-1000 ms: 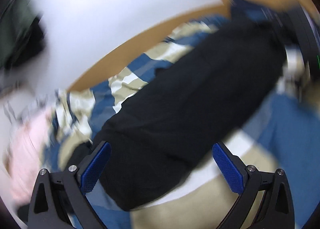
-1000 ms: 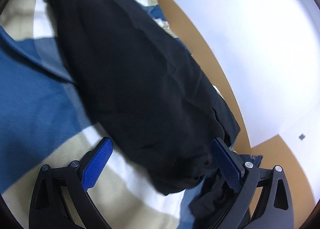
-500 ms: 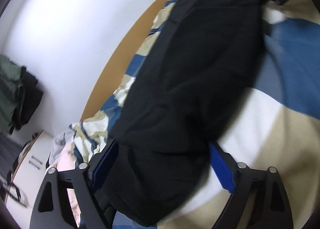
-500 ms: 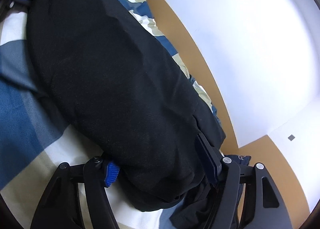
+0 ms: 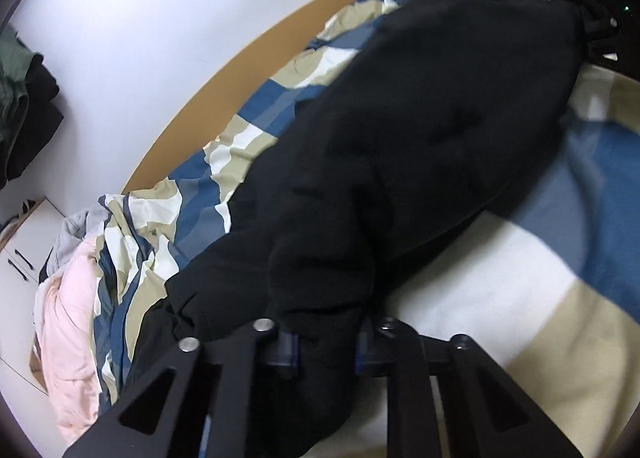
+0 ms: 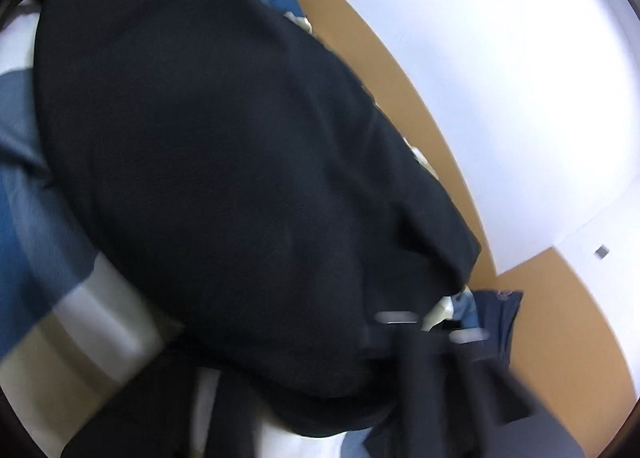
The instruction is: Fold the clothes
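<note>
- Left wrist view: your black garment (image 5: 420, 146) lies long and bunched across the bed, on a blue, white and beige striped cover (image 5: 520, 298).
- A rumpled pink cloth (image 5: 68, 322) sits at the left by a white cabinet (image 5: 16, 258); a tan board (image 5: 224, 86) runs along the white wall.
- Your left claw (image 5: 326, 342) has just been closing and now pinches the near end of the black garment between its pads.
- Right wrist view: the same black garment (image 6: 208, 162) fills the frame, blurred, over the striped cover (image 6: 52, 322).
- A dark blue cloth (image 6: 496, 318) lies beside the tan board (image 6: 404, 90).
- Your right claw (image 6: 304, 390) has likewise just been closing and now grips the garment's other end.
</note>
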The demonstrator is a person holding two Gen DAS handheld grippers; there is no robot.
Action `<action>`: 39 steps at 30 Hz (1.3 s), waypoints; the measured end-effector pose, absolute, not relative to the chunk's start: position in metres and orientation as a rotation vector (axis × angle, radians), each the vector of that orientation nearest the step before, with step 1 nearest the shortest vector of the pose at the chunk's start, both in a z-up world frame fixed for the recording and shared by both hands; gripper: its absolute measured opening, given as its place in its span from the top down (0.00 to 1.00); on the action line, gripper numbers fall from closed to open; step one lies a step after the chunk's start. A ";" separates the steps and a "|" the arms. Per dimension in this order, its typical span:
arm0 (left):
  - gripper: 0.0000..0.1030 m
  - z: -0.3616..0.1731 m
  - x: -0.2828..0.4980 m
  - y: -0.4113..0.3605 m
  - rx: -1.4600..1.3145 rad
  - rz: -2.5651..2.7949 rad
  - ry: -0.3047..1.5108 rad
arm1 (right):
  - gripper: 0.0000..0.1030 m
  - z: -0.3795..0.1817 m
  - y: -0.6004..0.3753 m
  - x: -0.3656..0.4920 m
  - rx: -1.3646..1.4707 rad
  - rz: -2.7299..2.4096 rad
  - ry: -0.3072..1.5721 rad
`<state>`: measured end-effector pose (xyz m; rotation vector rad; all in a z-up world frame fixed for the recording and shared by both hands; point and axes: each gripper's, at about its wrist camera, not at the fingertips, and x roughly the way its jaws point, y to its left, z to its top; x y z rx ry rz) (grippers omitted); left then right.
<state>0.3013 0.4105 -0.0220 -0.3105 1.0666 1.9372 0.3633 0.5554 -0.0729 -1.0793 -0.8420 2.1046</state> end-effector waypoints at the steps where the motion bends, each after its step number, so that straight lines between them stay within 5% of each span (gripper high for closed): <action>1: 0.90 -0.016 0.305 0.402 -0.303 1.927 1.049 | 0.90 -0.066 0.553 0.366 -1.064 2.137 -0.796; 9: 0.91 0.004 0.330 0.375 -0.288 1.953 1.005 | 0.97 -0.027 0.511 0.428 -1.011 2.182 -0.783; 14: 0.75 -0.018 0.326 0.389 -0.233 2.020 1.082 | 0.94 -0.051 0.507 0.426 -1.069 2.110 -0.872; 17: 0.52 -0.028 0.316 0.395 -0.197 2.052 1.108 | 0.77 -0.068 0.531 0.424 -1.088 2.052 -0.913; 19: 0.32 -0.038 0.309 0.400 -0.174 2.061 1.137 | 0.56 -0.073 0.544 0.420 -1.065 2.036 -0.915; 20: 0.31 -0.043 0.307 0.402 -0.175 2.054 1.150 | 0.50 -0.074 0.548 0.416 -1.048 2.027 -0.922; 21: 0.32 -0.048 0.304 0.405 -0.190 2.038 1.157 | 0.38 -0.076 0.552 0.411 -1.047 2.022 -0.929; 22: 0.44 -0.052 0.303 0.407 -0.205 2.015 1.157 | 0.36 -0.078 0.557 0.406 -1.052 2.018 -0.937; 25: 0.82 -0.055 0.303 0.410 -0.229 1.958 1.147 | 0.40 -0.088 0.569 0.391 -1.101 2.018 -0.933; 26: 0.84 -0.052 0.304 0.408 -0.227 1.957 1.130 | 0.49 -0.092 0.573 0.386 -1.125 2.021 -0.926; 27: 0.88 -0.046 0.304 0.404 -0.232 1.958 1.100 | 0.76 -0.093 0.575 0.384 -1.133 2.043 -0.899; 28: 0.89 -0.039 0.305 0.399 -0.244 1.956 1.061 | 0.84 -0.092 0.576 0.382 -1.134 2.072 -0.866; 33: 0.90 0.004 0.322 0.357 -0.263 1.896 0.917 | 0.89 -0.061 0.570 0.408 -1.048 2.211 -0.704; 39: 0.91 0.050 0.349 0.298 -0.255 1.748 0.765 | 0.96 -0.010 0.533 0.472 -1.087 2.334 -0.733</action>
